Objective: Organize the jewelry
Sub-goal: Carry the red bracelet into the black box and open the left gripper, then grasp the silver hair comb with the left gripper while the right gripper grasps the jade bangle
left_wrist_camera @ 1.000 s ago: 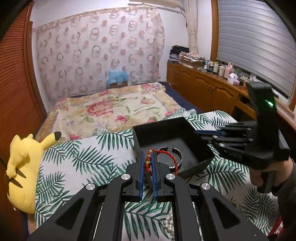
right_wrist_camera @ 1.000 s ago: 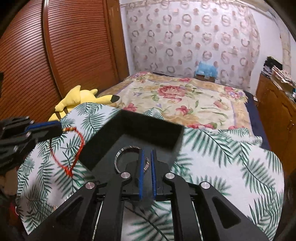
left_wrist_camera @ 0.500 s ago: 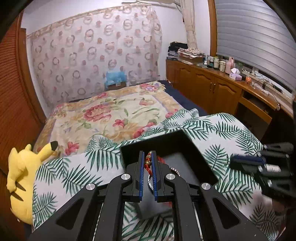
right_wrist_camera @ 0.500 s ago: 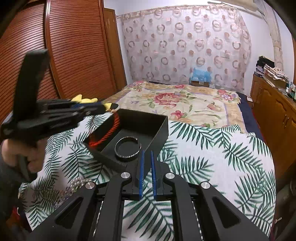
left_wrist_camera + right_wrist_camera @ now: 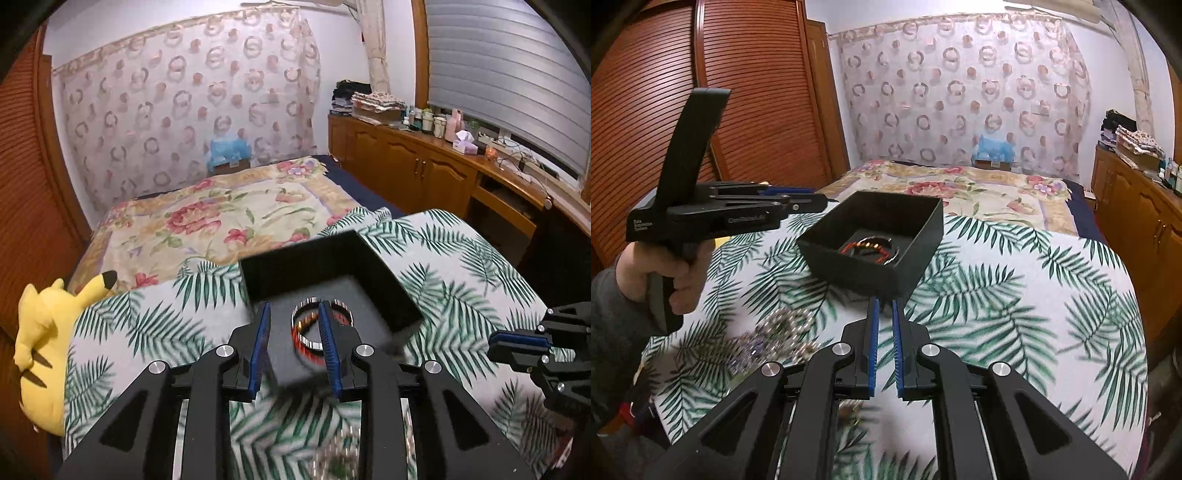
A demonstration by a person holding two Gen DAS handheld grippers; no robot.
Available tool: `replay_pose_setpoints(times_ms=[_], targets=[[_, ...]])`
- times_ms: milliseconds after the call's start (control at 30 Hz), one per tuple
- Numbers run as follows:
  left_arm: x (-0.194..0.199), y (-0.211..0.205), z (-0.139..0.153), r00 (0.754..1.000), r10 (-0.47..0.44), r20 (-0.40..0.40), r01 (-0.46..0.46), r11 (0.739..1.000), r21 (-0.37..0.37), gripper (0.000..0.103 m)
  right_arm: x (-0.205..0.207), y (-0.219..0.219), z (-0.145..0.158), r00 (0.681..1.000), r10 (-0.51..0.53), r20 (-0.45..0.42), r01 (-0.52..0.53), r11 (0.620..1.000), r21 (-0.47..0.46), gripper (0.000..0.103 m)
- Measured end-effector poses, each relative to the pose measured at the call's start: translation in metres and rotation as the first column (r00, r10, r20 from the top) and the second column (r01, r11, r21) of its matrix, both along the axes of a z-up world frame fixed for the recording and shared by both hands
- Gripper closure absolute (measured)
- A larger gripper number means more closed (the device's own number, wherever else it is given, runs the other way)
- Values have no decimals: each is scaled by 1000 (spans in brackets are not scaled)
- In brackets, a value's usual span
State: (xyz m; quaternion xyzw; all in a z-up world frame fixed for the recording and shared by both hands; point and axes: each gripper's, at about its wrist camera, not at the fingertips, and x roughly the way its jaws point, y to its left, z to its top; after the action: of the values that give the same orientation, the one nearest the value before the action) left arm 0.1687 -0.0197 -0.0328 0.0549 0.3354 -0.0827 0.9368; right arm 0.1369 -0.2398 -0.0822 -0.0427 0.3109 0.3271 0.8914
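Two grippers over palm-print cloth (image 5: 997, 295) | left gripper (image 5: 295, 345) nearest, fingers spread wide, empty | right gripper (image 5: 883, 347) fingers narrowly parted, empty | loose beaded jewelry (image 5: 775, 336) on cloth near left hand (image 5: 665, 273) | beyond, black box (image 5: 871, 240) holding red cord bracelet (image 5: 866, 246) atop silver bangle (image 5: 308, 332) | farther: floral bedspread (image 5: 960, 184).

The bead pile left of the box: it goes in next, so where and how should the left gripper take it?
Judging by the blurred right wrist view, the bead pile lies loose and low on the palm-leaf cloth. Probably come straight down with the left gripper, fingers straddling its thickest clump, since no strand stands up.
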Motion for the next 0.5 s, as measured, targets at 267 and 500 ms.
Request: replay_pose_setpoints(times_ms=[267,500], targets=[[-58,18,-13,1000,-3,-25,2,999,-42,61,-40,6,-16,1000,10,-3,-10,1000,-28,94],[-99,27,-30,998,-4,-65,-2,996,-93,54,-63,15,-26,999,37,-19,-38,999,-37,94]])
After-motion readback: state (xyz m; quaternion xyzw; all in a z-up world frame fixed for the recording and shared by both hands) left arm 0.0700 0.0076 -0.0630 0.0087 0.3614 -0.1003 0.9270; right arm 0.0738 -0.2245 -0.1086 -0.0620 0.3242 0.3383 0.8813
